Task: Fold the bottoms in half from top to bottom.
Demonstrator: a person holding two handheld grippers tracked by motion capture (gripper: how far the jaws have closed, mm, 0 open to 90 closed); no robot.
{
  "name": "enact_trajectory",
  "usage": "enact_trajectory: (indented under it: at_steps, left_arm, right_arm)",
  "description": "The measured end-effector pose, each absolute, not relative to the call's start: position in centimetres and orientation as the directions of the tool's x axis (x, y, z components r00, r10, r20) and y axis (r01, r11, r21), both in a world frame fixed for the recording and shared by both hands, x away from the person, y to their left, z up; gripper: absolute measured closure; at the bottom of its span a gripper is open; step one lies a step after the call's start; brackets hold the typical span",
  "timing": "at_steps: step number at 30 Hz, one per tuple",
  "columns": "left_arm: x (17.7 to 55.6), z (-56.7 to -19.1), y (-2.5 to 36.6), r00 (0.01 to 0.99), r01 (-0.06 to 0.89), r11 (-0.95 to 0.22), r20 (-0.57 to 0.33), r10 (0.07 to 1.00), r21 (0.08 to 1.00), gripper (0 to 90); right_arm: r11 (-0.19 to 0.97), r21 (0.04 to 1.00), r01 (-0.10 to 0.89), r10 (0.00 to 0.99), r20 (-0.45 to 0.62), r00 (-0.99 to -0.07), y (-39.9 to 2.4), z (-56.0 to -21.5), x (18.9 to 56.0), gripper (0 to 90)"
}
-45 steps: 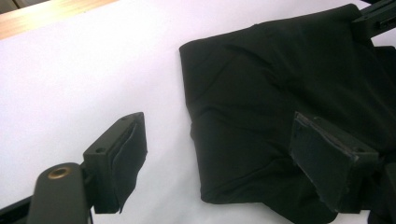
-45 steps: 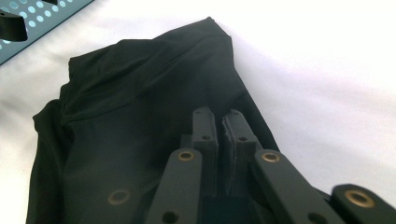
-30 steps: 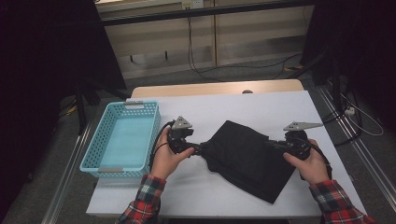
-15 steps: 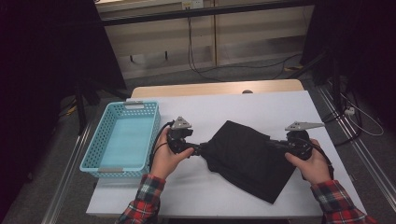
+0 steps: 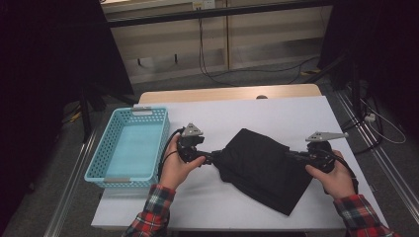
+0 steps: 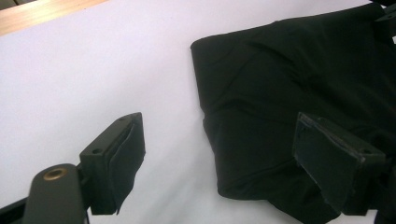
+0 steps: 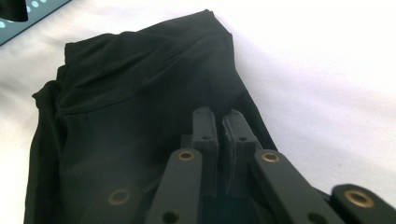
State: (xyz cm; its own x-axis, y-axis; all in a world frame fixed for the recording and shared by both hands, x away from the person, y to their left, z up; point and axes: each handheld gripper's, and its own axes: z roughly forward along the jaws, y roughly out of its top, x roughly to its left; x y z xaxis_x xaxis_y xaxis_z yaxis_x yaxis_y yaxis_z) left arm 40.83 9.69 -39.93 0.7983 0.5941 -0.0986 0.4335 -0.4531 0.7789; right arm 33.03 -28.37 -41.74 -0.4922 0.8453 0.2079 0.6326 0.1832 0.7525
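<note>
A: Since the earlier frame almost nothing has moved — the right gripper edged slightly.

B: Its jaws pinch the black garment at centre of the surface; the left gripper has its jaws spread at nine o'clock.

A: Risk?

B: One-sided lifting unfolds it. One garment, one blue basket, two grippers.

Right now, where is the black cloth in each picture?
High view: the black cloth lies at the table's middle, between both hands.
Left gripper view: it fills the right side, one corner beside the right jaw.
Right gripper view: it spreads over the left and middle.
Shared landmark: the white table.
</note>
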Motion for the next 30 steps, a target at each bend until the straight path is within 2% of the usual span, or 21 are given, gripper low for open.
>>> enact_trajectory:
  at_steps: [30]
  left_arm:
    - [40.85,-40.08,9.71,0.797,0.435,-0.458,-0.096,0.596,0.775,17.3]
  right_arm:
    - [0.184,0.754,0.630,0.848,0.202,-0.490,-29.04,-41.57,32.08,85.9]
